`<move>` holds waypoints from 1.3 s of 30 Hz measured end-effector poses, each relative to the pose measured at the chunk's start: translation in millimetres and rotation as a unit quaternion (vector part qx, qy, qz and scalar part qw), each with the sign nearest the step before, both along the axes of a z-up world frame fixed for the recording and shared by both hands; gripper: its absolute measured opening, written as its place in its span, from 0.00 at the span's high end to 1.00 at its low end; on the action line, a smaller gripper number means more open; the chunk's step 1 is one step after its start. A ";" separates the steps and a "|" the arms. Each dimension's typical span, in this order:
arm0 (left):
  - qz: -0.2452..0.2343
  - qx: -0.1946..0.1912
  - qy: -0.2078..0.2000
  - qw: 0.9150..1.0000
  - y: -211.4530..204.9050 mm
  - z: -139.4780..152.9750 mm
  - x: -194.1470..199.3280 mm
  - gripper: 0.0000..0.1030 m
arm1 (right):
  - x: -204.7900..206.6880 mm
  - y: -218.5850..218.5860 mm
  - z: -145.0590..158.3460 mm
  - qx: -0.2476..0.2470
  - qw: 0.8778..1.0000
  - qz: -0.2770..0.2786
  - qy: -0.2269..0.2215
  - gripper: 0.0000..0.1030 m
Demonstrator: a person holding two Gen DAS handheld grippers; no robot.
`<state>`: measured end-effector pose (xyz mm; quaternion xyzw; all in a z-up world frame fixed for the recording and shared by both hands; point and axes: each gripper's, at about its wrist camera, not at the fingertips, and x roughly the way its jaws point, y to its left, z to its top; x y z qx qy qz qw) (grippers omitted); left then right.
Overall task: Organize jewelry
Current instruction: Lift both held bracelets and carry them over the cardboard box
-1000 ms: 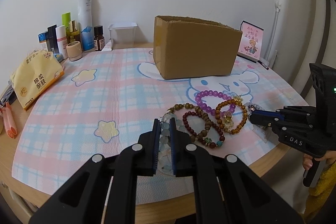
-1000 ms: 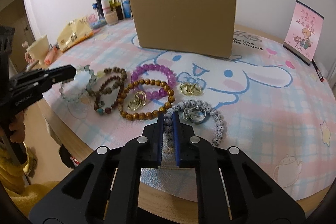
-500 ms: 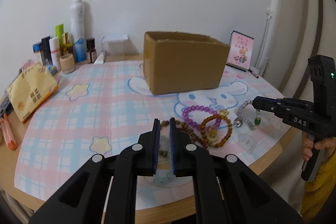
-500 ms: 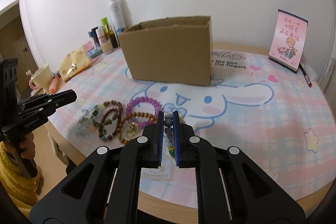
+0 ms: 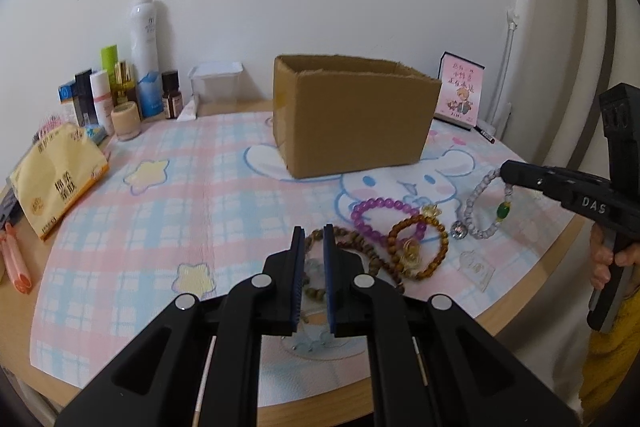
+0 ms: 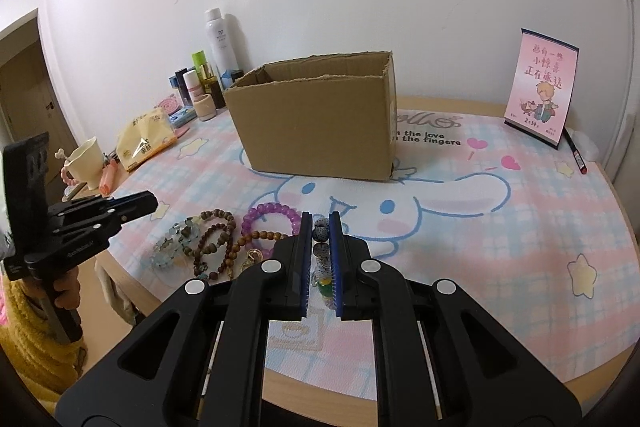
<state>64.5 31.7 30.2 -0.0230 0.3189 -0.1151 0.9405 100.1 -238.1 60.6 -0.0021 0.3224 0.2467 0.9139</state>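
Note:
An open cardboard box (image 5: 352, 115) stands mid-table, also in the right wrist view (image 6: 316, 123). My right gripper (image 6: 321, 223) is shut on a white speckled bead bracelet (image 5: 482, 205) with a green bead, held in the air to the right of the pile; it shows between the jaws (image 6: 321, 247). Purple (image 5: 380, 219), amber (image 5: 420, 247) and brown bead bracelets (image 5: 352, 247) lie on the mat near the front edge. My left gripper (image 5: 311, 235) hovers over the pile's left end, jaws narrowly apart, holding nothing; the pale green bracelet (image 6: 176, 243) lies on the mat.
Bottles and jars (image 5: 120, 95) stand at the back left by a clear container (image 5: 216, 83). A yellow tissue pack (image 5: 56, 175) lies left. A pink card (image 5: 460, 95) and pen (image 6: 574, 151) sit back right. A cup (image 6: 86, 163) is beyond the left edge.
My right gripper lifted the white speckled bracelet off the mat and rose with it. My left gripper rose and drew back from the pale green bracelet, which stays on the mat.

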 end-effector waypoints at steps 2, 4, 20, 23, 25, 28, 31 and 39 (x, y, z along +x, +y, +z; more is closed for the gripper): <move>0.000 0.006 0.012 1.000 1.9 -5.1 2.5 0.91 | -0.8 -0.5 0.8 0.001 1.000 0.000 -0.002 0.92; 0.004 0.018 0.025 1.000 2.9 -10.9 4.9 0.91 | -1.2 -0.1 1.5 0.001 1.000 0.000 -0.003 0.92; 0.001 0.030 0.067 0.997 7.3 -32.1 11.3 0.68 | -2.3 5.5 -1.0 0.002 1.000 0.015 0.001 0.92; 0.001 0.041 0.069 0.997 4.7 -34.6 11.7 0.68 | -2.4 5.4 -1.3 0.003 1.000 0.016 0.002 0.92; 0.000 0.043 0.071 0.997 3.5 -36.2 12.0 0.73 | -2.2 5.6 -1.4 0.002 1.000 0.014 0.002 0.92; -0.001 0.042 0.072 0.996 4.3 -37.5 13.0 0.85 | -1.9 5.3 -1.6 0.002 1.000 0.014 0.002 0.92; 0.003 0.040 0.071 0.997 5.7 -37.6 12.8 0.89 | -2.1 5.2 -1.7 0.002 1.000 0.013 0.002 0.92; 0.000 0.016 0.052 0.999 6.6 -23.4 10.0 0.91 | -1.9 5.3 1.7 0.001 1.000 0.013 -0.005 0.92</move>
